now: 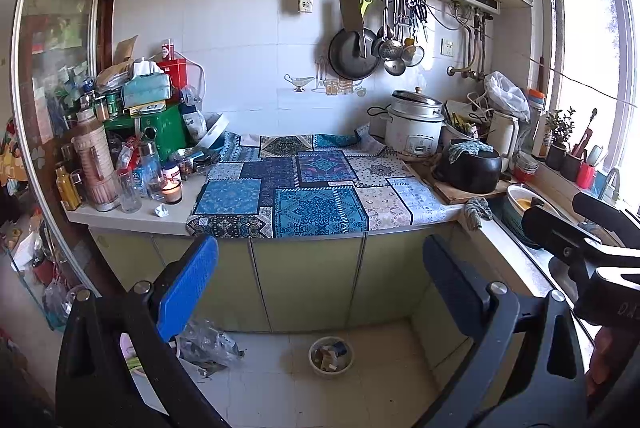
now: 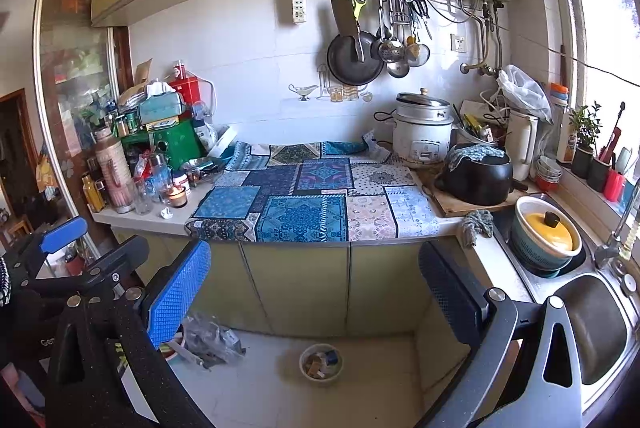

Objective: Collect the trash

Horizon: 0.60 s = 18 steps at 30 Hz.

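L claw point(image 1: 320, 280): wide open, nothing between the blue pads, held in front of the cabinet doors point(image 1: 308, 280) below the desk edge; R claw point(image 2: 316, 284): likewise spread wide, empty, same height, aimed at same cabinet front; in the R view the L claw shows at far left, in the L view the R claw shows at far right, so the two are side by side and apart.

Below the claws, on floor point(image 2: 360, 400): small round bin point(image 2: 321, 364) w/ scraps inside, upright; left of it a crumpled clear plastic bag point(image 2: 212, 342), lying against the cabinet base.

Desk point(image 1: 132, 218): patchwork blue cloth point(image 1: 304, 192) covers centre, front edge hangs over; crumpled white paper ball point(image 1: 161, 210) on bare desk left of cloth, just beside lit candle in glass point(image 1: 172, 190); behind candle, crowd of bottles and jars, details unclear.

R side: white rice cooker point(image 2: 422, 132) at wall; black pot point(image 2: 476, 174) on wooden board; sink point(image 2: 596, 332) w/ yellow-lidded pot in colander point(image 2: 546, 234).
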Motion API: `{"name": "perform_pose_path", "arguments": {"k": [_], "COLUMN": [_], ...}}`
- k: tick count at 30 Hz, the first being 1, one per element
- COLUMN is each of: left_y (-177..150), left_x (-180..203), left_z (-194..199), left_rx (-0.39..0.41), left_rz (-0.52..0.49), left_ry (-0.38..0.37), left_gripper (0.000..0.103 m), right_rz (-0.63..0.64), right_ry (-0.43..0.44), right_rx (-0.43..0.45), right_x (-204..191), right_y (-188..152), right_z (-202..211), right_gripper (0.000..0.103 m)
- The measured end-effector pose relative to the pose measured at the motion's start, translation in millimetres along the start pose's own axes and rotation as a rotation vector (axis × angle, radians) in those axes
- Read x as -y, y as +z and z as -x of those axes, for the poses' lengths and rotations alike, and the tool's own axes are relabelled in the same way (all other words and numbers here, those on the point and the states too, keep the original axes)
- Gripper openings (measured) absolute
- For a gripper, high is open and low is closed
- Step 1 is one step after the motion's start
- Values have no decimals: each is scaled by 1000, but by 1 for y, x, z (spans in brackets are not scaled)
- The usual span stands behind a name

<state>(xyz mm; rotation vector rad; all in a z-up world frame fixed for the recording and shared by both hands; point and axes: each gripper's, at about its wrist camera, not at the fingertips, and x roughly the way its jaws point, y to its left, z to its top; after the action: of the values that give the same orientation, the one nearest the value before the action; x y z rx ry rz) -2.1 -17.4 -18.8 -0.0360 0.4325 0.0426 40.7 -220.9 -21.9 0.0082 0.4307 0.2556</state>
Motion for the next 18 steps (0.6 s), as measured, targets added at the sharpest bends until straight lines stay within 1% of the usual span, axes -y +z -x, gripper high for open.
{"name": "perform_pose_path", "arguments": {"k": [18], "left_y": [4], "left_x": [6], "left_z": [4], "left_rx": [10], "left_rz": [12], "left_ry": [-3], "left_gripper": [102], "right_rz": [-2], "right_ry": [12], "right_rx": [-3], "right_x": [2], "right_y": [4], "right_z": [2], "right_gripper": [103]}}
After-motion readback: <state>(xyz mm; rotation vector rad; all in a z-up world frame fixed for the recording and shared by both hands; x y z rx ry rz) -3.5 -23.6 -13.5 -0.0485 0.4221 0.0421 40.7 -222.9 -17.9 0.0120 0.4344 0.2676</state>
